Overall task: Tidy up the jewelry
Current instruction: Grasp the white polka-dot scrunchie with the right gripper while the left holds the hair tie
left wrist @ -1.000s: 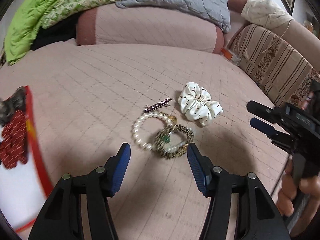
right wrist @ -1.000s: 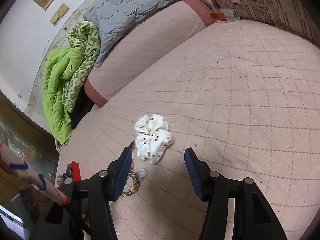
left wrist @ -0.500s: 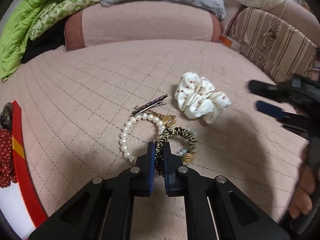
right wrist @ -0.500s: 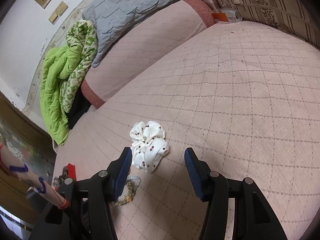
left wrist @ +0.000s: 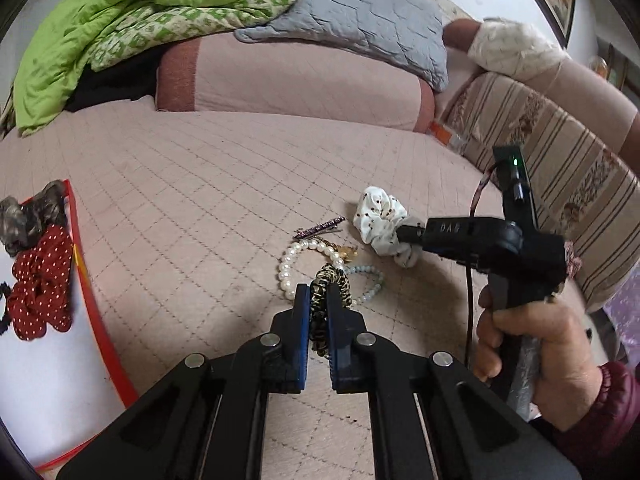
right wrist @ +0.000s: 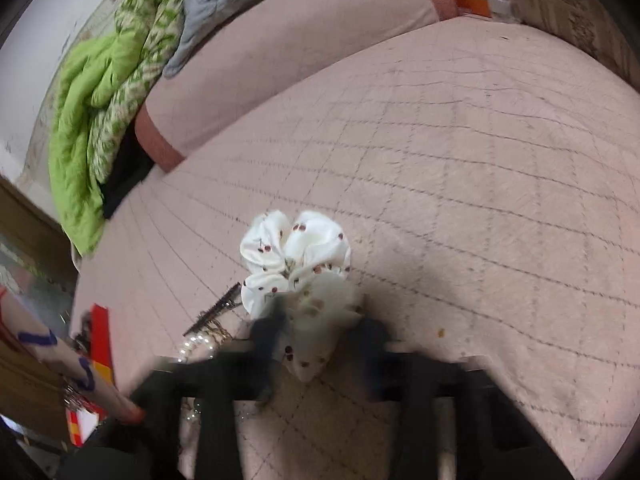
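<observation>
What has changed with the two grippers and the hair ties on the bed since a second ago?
The left gripper shut on the leopard-print fabric scrunchie and lifted it off the pearl bead bracelet. The right gripper came down onto the white spotted fabric scrunchie; its jaws are closing with the fabric between them. The bracelet, the purple hair clip and the red-rimmed white tray stayed put.

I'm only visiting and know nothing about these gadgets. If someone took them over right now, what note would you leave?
Left gripper: shut on the leopard-print bracelet.
Right gripper: jaws closing, with the white spotted scrunchie between them; the right wrist view is too blurred to confirm a firm hold.
On the bed: pearl bracelet, pale bead bracelet, sparkly hair clip.
Done: a red dotted scrunchie and a dark one lie on the red-rimmed tray.
Left, probably: carry both held pieces over, then fetch the rest.
</observation>
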`<action>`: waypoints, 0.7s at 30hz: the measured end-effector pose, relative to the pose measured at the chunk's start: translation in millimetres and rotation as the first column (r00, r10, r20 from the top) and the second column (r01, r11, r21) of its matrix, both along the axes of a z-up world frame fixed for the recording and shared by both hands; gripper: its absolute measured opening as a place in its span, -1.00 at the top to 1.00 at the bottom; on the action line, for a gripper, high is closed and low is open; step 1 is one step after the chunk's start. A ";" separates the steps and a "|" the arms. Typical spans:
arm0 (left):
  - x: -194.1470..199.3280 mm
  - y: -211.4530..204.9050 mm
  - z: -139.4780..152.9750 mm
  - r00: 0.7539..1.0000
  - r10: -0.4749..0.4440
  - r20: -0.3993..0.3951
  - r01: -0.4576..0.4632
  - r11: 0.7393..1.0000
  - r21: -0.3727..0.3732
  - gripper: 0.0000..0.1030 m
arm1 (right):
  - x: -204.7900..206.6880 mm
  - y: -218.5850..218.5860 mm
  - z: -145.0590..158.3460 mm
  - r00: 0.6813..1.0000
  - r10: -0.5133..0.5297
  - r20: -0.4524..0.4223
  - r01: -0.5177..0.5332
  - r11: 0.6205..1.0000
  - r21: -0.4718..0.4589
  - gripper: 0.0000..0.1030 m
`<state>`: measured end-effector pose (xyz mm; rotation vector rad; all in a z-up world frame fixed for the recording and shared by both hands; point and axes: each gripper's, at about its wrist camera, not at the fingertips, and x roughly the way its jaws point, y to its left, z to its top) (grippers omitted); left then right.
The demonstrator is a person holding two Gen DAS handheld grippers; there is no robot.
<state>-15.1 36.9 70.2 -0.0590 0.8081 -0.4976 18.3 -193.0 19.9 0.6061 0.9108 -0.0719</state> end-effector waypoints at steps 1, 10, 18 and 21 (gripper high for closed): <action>0.2 1.3 -0.2 1.000 0.002 -0.001 -0.002 1.000 0.000 0.86 | -0.4 1.8 0.5 1.000 -0.002 0.002 0.002 1.000 -0.012 0.79; -18.5 7.2 10.9 0.996 0.031 0.089 -0.034 0.999 0.038 0.86 | -46.2 8.9 47.4 0.976 -0.018 0.218 0.011 0.999 0.030 0.85; -39.0 28.5 18.9 0.990 0.066 0.127 -0.073 0.996 0.049 0.86 | -89.5 49.2 74.5 0.941 0.092 0.326 -0.103 0.995 0.017 0.85; -45.3 38.8 19.8 0.988 0.085 0.128 -0.091 0.995 0.047 0.86 | -102.8 63.2 78.8 0.931 0.130 0.342 -0.139 0.990 0.002 0.85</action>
